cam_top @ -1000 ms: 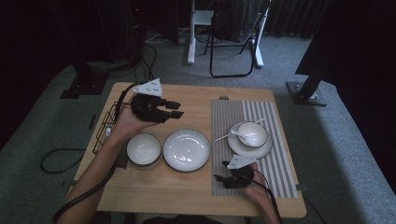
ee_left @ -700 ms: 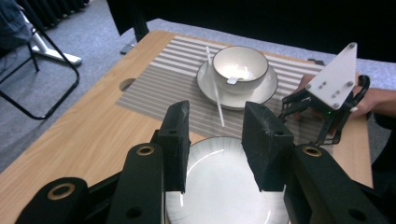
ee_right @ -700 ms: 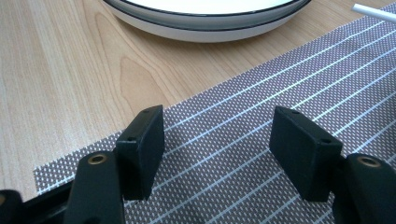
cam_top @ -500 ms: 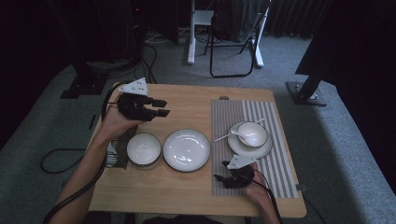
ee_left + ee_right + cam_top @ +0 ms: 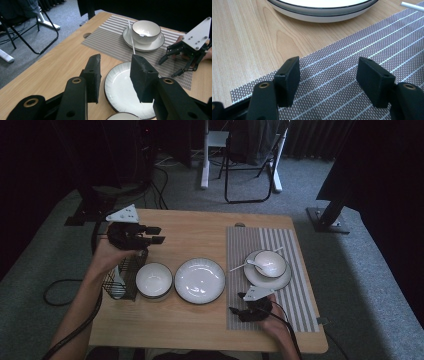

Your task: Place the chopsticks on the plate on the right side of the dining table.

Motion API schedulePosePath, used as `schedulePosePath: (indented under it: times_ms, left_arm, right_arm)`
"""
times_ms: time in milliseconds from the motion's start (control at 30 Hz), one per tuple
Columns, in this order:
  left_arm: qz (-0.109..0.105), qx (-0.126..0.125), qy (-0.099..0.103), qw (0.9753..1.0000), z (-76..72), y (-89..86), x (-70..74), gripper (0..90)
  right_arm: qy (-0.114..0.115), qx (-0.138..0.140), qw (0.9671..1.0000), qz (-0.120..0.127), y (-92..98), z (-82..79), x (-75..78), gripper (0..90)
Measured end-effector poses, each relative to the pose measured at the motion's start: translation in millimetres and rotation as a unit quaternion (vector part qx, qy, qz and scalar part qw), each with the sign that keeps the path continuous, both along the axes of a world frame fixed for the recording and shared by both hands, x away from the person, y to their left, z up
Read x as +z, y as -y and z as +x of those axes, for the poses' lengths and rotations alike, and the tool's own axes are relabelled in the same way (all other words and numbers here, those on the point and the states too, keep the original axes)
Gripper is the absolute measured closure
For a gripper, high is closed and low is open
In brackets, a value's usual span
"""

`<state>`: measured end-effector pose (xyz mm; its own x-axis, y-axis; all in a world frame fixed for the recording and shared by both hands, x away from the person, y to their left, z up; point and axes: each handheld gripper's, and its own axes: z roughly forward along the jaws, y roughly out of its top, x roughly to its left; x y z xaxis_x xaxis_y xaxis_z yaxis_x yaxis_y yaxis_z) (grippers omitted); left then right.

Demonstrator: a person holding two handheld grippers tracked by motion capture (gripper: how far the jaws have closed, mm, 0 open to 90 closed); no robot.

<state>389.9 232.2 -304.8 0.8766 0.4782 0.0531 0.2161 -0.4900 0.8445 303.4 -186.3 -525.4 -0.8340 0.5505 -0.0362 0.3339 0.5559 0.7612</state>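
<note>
High view: left gripper (image 5: 159,234), jaws apart and empty, hovers at 11 o'clock of small bowl (image 5: 154,279); descending carelessly could snag wire rack (image 5: 125,275). Right gripper (image 5: 239,312) rests jaws apart on striped placemat (image 5: 295,305).

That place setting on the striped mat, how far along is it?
Looks done: a small bowl with a spoon sits on a saucer on the striped mat. In hand: nothing; the left gripper hangs open above the wire rack, and the right gripper rests open on the mat. Probably left: the second bowl and the plate sit on bare table.
</note>
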Motion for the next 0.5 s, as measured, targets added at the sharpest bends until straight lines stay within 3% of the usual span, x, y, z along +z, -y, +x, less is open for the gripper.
schedulePosePath:
  times_ms: [300, 500]
  left_arm:
    - [0.004, 0.012, 0.000, 0.9999, -4.0, -13.8, 0.2, 61.1]
    - [-0.002, 0.025, -0.014, 0.9996, -4.8, -25.4, -8.3, 61.1]
  right_arm:
    - [0.001, 0.000, 1.0000, 0.001, 0.1, -0.1, 0.0, 35.1]
    - [0.000, 0.000, 1.0000, 0.000, 0.1, -0.1, 0.1, 35.1]
